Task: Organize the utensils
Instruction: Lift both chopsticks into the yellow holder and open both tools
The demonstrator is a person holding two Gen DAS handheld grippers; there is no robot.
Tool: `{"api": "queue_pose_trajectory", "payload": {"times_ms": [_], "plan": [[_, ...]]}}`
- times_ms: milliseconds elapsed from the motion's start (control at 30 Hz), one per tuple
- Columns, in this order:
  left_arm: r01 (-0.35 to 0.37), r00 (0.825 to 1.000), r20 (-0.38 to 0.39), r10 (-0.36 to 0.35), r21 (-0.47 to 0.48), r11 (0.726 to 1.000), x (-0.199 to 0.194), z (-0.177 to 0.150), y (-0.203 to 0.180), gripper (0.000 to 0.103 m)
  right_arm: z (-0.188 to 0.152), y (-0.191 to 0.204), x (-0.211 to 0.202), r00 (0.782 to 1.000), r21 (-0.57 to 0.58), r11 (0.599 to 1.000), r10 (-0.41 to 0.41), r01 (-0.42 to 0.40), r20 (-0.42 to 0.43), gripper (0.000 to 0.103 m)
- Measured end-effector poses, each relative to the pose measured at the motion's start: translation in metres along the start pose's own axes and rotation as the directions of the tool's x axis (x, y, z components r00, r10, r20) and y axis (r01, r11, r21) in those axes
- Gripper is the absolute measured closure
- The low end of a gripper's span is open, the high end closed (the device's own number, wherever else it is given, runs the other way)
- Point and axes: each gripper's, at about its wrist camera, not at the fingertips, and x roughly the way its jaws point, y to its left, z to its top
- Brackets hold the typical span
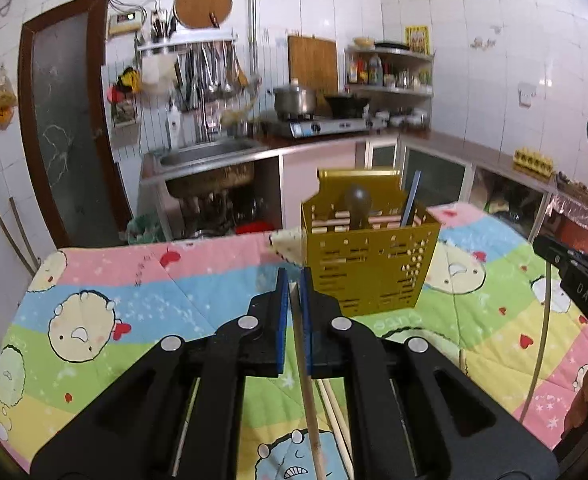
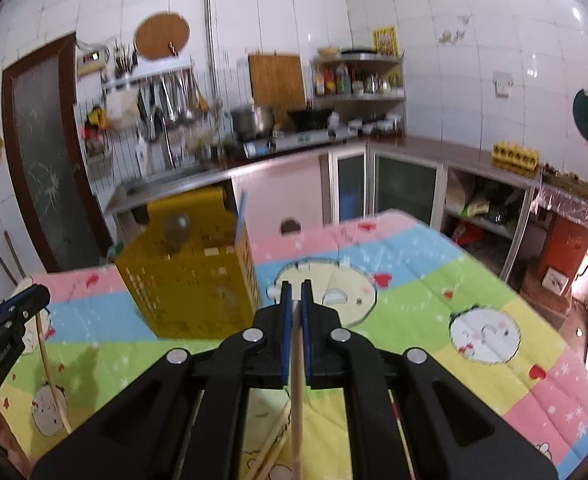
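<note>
Chopsticks are what I have in both grippers: my left gripper (image 1: pixel 294 280) is closed tight on one pale wooden chopstick (image 1: pixel 307 392), which runs back from between the blue pads toward 6 o'clock of the left wrist view. My right gripper (image 2: pixel 297 292) is likewise clamped on a second wooden chopstick (image 2: pixel 296 400), its shaft trailing straight down to 6 o'clock in the right wrist view.

A yellow perforated utensil holder (image 1: pixel 367 256) stands upright on the cartoon-printed quilt (image 1: pixel 134 280) covering the surface below. Seen from my left gripper it sits just past the fingertips at about 1 o'clock; from my right gripper it is at about 10 o'clock, near but apart. Inside it a dark rounded spoon (image 1: pixel 358 200) stands up near the middle, and a blue straight-handled utensil (image 1: pixel 411 200) leans at the right side of the holder. Pale stick-like shapes show through the slots, though I cannot tell what they are.

More loose chopsticks (image 1: pixel 335 412) lie on the quilt under my left gripper, around 5 o'clock of the pads.

At 3 o'clock of the left view the black body of my right gripper carries white letters reading "DAS". Some lettering shows on the left gripper's body at 9 o'clock of the right view, too blurred to read.
</note>
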Motion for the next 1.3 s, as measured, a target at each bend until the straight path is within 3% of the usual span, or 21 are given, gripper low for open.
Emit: {"api": "queue_pose_trajectory", "payload": {"times_ms": [233,433,800,1000,1200,1300], "plan": [[0.004,0.996,0.087,-0.003,-0.018,1.000,-0.025,-0.004,0.009,0.099,0.011,0.003,-0.036,0.991,0.000,1.000,0.020,-0.020,0.134,0.098],[-0.002,0.990,0.139,0.001,0.004,1.000,-0.035,0.007,0.006,0.100,0.025,0.009,-0.043,0.982,-0.011,0.999,0.032,-0.031,0.185,0.098],[0.008,0.969,0.247,-0.003,-0.019,1.000,-0.026,0.083,0.004,0.100,0.079,0.025,-0.018,0.975,-0.037,0.998,0.048,-0.041,0.219,0.098],[0.019,0.951,0.309,-0.005,-0.042,0.999,-0.018,0.132,0.000,0.100,0.127,0.040,-0.018,0.958,-0.034,0.997,0.071,-0.064,0.278,0.098],[0.019,0.930,0.367,0.008,-0.069,0.997,-0.001,0.166,-0.005,0.100,0.166,0.059,-0.006,0.945,-0.031,0.997,0.083,-0.078,0.316,0.098],[0.026,0.930,0.367,0.007,-0.085,0.996,0.016,0.176,-0.007,0.100,0.176,0.066,0.009,0.947,-0.003,0.995,0.091,-0.095,0.309,0.098]]}}
